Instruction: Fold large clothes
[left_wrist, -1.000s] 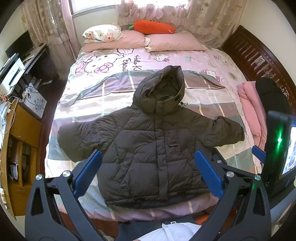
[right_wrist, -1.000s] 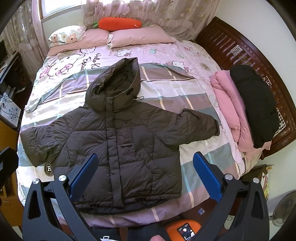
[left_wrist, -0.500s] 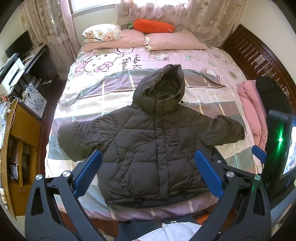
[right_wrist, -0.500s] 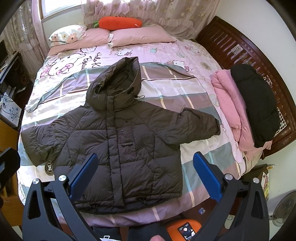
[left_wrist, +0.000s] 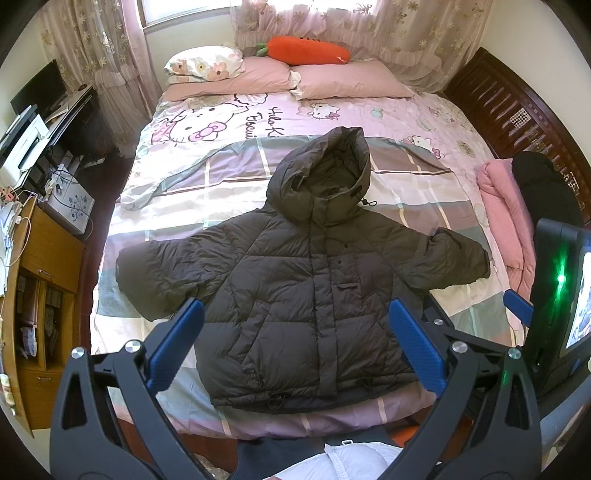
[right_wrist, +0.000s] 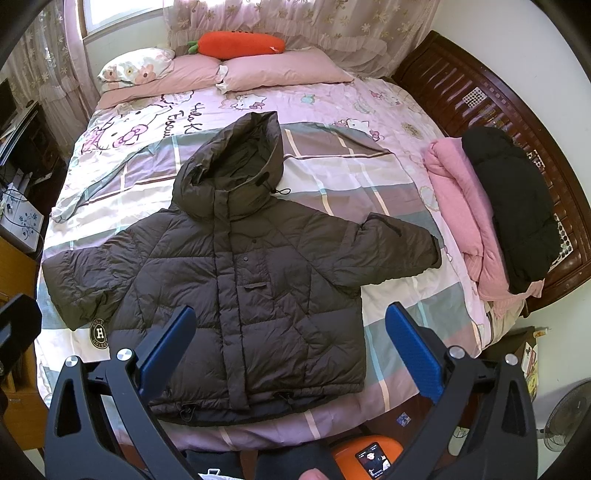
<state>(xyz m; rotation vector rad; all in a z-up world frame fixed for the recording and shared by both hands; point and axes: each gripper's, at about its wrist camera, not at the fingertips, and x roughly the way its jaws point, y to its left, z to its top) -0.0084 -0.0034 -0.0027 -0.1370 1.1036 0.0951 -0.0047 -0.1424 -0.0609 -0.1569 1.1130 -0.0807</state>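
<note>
A dark brown hooded puffer jacket (left_wrist: 306, 295) lies flat, front up, on the bed, sleeves spread to both sides and hood toward the pillows. It also shows in the right wrist view (right_wrist: 243, 280). My left gripper (left_wrist: 295, 339) is open and empty, held above the jacket's lower half. My right gripper (right_wrist: 291, 343) is open and empty, held above the jacket's lower right part near the hem.
The bed (left_wrist: 207, 181) has a pink cartoon sheet and a plaid blanket. Folded pink and black clothes (right_wrist: 491, 210) lie at the bed's right edge by the dark wooden bed frame (right_wrist: 491, 96). Pillows and an orange carrot cushion (left_wrist: 306, 51) lie at the head. A wooden cabinet (left_wrist: 40, 280) stands left.
Both grippers have shifted very slightly; the jacket lies unchanged and both stay open.
</note>
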